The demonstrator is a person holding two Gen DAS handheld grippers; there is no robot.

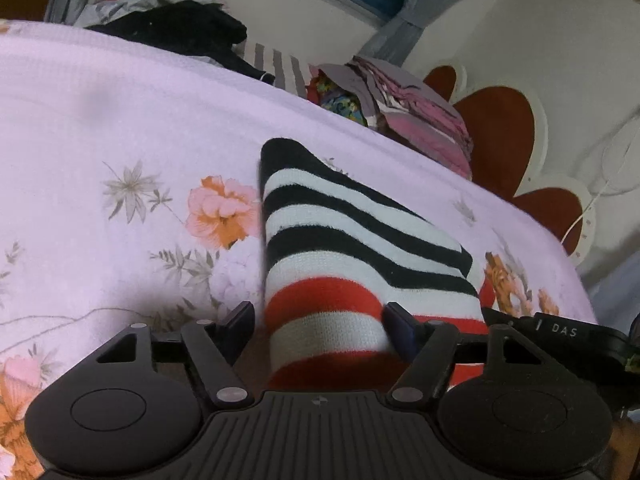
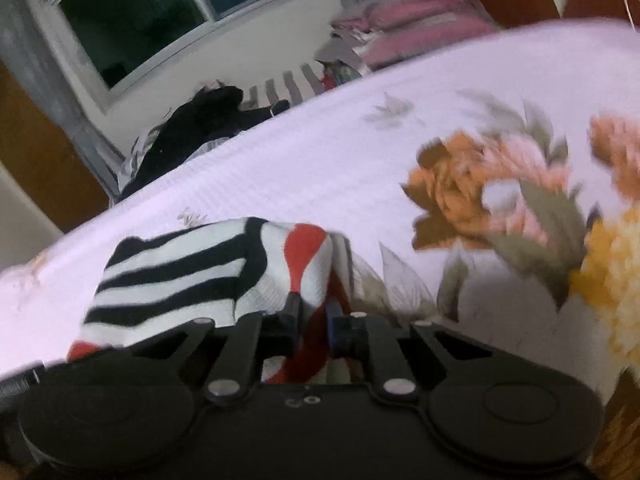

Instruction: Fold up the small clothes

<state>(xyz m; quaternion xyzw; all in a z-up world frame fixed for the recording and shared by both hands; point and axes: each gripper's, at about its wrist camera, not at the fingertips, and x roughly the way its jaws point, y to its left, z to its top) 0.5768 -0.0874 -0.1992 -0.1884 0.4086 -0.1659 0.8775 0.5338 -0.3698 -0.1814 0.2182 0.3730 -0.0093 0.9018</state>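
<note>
Striped garment (image 1: 344,248) — black, white and red knit — is seen lying on the floral bedsheet (image 1: 120,128), centre to lower centre of the left wrist view, its near red-and-white end running down between the fingers of the left gripper (image 1: 320,320).

The left gripper is held wide: one finger stands just clear of the cloth's left edge, the other rests on or over the fabric at lower right of centre. No pinch is seen; whether that pad presses the cloth cannot be told. The wide stance is judged to be for straddling the hem before a grasp.

In the right wrist view the garment is found at lower left, bunched and lifted toward the right gripper (image 2: 312,312). Its jaws are drawn nearly together with a fold of red-and-white fabric caught between them — a clamp on the garment. The cloth is puckered toward the pinch, which suggests tension on that corner. This view is blurred at right.

The pinch at one corner, with the other claw open at the neighbouring edge, is read as preparation for lifting or flattening the near end; no completed fold is evident.

A black clothes heap (image 1: 176,32) is noted at upper left, a pink stack (image 1: 424,120) at upper right, both well apart from the work.
</note>
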